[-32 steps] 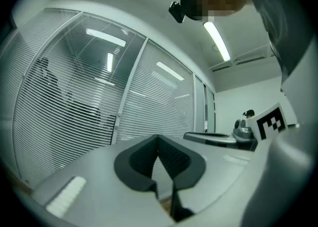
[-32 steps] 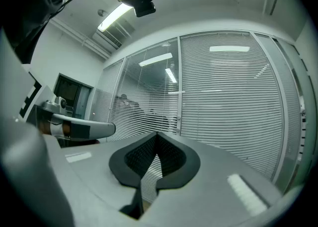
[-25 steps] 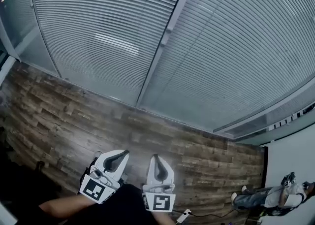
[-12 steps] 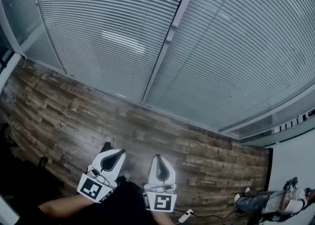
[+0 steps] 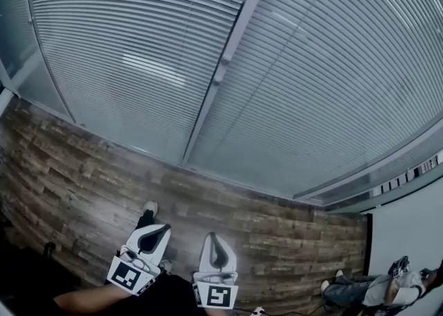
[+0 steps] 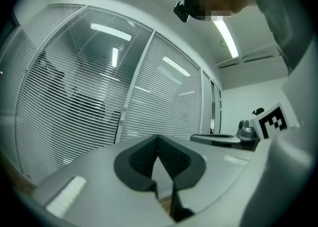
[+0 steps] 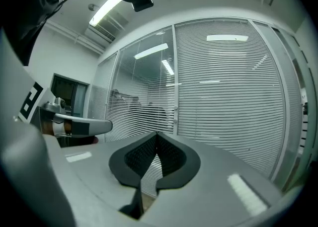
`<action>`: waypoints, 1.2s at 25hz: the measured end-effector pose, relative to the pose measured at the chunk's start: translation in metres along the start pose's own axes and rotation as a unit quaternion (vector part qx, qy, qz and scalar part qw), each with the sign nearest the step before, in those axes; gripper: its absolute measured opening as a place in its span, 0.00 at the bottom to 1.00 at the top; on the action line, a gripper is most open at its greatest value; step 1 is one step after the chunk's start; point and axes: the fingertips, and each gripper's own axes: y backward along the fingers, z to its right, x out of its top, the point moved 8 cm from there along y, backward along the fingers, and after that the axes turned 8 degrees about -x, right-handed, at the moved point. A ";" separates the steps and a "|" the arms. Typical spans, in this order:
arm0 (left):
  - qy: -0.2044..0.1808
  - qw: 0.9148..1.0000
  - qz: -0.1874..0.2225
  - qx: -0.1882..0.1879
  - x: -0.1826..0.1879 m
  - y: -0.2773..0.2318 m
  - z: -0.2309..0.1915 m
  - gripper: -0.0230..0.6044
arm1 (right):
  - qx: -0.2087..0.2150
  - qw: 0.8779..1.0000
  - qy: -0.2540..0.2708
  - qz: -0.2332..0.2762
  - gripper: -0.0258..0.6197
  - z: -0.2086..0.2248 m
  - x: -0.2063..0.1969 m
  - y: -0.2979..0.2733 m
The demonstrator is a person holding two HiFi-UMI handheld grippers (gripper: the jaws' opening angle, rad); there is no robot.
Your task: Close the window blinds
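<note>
Window blinds (image 5: pixel 124 66) before closed left gripper (image 5: pixel 165 227), right gripper (image 5: pixel 211 236)

No readable text, label, brand, number or sign in any view.

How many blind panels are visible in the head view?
2. The left blind panel lies left of the frame post; the right blind panel lies right of it. A narrow strip at the far left edge may hold another; unclear.
</note>
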 end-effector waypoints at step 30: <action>-0.003 0.998 0.019 -0.056 0.064 -0.172 -0.239 0.03 | -0.037 0.997 0.059 0.031 0.04 0.007 0.062 -0.296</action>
